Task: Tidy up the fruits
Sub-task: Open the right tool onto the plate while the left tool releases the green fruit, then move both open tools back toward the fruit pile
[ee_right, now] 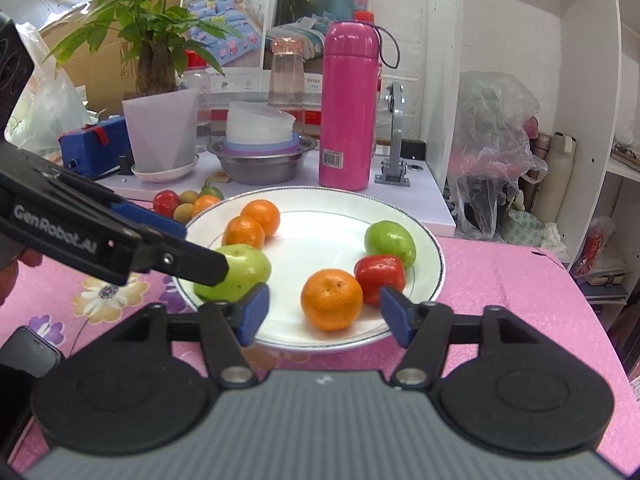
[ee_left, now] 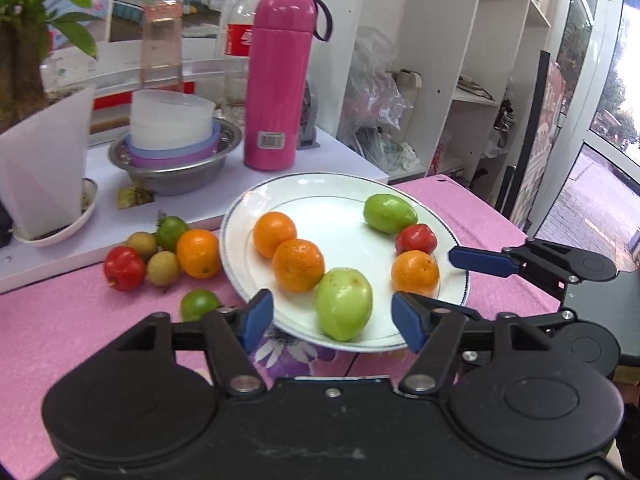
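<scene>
Six fruits [ee_left: 343, 303] sitting on white plate [ee_left: 304, 188], both grippers standing open over its near rim.

Left wrist view: left gripper [ee_left: 333, 319] gaping, straddling green fruit without touching; six more fruits [ee_left: 160, 258] lying on pink cloth [ee_left: 80, 328] left of plate. Right wrist view: right gripper [ee_right: 320, 315] spread wide around an orange [ee_right: 331, 299], pads clear; pink flask [ee_right: 349, 104] standing behind.
</scene>
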`<action>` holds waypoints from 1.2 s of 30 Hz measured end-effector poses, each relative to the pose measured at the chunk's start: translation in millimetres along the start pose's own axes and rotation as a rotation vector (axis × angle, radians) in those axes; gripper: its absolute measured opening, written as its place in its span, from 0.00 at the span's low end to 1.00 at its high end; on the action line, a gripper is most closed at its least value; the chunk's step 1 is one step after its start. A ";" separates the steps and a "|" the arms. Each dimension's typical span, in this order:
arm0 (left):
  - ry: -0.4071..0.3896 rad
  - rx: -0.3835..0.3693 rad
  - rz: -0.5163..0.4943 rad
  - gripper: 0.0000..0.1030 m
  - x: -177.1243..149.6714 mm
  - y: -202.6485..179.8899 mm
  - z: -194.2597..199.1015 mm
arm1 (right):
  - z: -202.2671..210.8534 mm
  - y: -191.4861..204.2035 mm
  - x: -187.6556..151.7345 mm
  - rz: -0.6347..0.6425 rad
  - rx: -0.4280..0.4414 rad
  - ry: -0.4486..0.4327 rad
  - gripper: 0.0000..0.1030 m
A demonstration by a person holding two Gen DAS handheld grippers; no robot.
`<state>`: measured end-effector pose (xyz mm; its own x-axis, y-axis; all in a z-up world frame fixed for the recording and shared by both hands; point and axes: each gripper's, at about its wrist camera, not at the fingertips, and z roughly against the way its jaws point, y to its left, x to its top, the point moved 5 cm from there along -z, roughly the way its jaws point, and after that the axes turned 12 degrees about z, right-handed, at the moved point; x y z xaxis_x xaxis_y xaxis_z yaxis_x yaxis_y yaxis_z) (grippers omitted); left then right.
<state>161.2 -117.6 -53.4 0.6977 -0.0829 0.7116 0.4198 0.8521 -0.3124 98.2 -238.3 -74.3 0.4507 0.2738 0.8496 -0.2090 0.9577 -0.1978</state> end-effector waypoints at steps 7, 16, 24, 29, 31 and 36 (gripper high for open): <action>-0.083 0.090 0.048 1.00 -7.3 18.2 34.1 | 10.7 18.0 2.2 0.040 0.003 -0.029 1.00; -0.104 0.179 0.153 1.00 -15.1 62.4 65.9 | 21.1 41.3 12.7 0.061 0.045 -0.048 1.00; -0.130 0.257 0.214 1.00 -16.2 98.5 92.1 | 21.3 81.8 40.0 0.126 0.139 -0.089 0.97; -0.128 0.294 0.215 1.00 -17.4 112.5 97.5 | 5.5 106.6 53.0 0.188 0.199 -0.070 0.85; -0.132 0.298 0.216 1.00 -15.8 117.9 99.4 | -3.5 113.9 57.1 0.208 0.217 -0.055 0.75; -0.135 0.308 0.208 1.00 -6.6 125.8 98.2 | -28.4 126.3 66.8 0.283 0.253 -0.023 0.59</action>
<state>152.4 40.8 -35.5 0.6579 0.1593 0.7360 0.0697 0.9603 -0.2701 126.5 -96.5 -56.4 0.3254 0.5195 0.7901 -0.5317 0.7915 -0.3015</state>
